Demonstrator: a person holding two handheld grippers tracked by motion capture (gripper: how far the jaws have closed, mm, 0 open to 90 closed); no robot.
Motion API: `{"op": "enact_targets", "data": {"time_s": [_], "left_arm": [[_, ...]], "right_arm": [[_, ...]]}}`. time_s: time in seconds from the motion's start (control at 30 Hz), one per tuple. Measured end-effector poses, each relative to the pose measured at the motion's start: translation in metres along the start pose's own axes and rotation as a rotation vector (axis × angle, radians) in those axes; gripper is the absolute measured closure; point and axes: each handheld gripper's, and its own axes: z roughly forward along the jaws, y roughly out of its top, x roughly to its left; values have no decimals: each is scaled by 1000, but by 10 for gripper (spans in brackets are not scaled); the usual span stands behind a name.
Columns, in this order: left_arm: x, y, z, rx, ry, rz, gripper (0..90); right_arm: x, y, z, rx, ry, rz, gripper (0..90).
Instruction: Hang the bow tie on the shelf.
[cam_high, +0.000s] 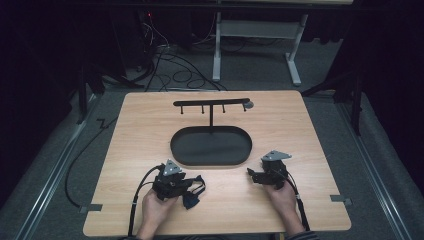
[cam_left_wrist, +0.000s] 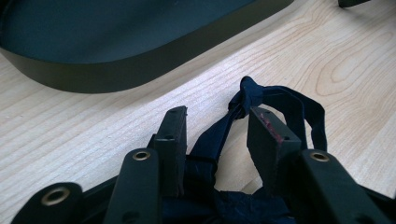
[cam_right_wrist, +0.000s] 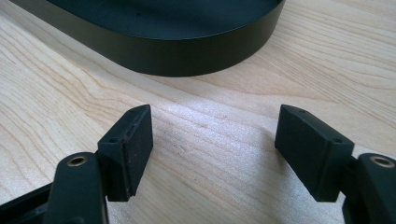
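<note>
A dark blue cloth piece with a knotted strap loop (cam_high: 193, 199) lies on the wooden table near its front, left of centre. My left gripper (cam_high: 191, 184) reaches over it from the left. In the left gripper view one thin strap (cam_left_wrist: 212, 135) runs up between the two jaws of the left gripper (cam_left_wrist: 217, 116) to a knot (cam_left_wrist: 242, 99). The pads stand apart from the strap on both sides, so the gripper is open. My right gripper (cam_high: 251, 176) rests to the right with its jaws pointing left. In its own view the right gripper (cam_right_wrist: 215, 114) is wide open over bare wood.
A black oval tray (cam_high: 176, 150) sits mid-table, its wall just beyond both grippers (cam_left_wrist: 116, 70) (cam_right_wrist: 187, 56). From its back rises a black T-shaped rack (cam_high: 211, 103) with small pegs and a grey disc at its right end. Cables and a table frame lie on the floor behind.
</note>
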Motion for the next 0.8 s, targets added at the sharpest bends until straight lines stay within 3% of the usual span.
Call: {"op": "enact_targets", "data": {"time_s": [0.8], "left_arm": [[4, -1, 6, 33, 2, 26, 839]], "right_arm": [[0, 0, 0, -1, 1, -1, 292]]}}
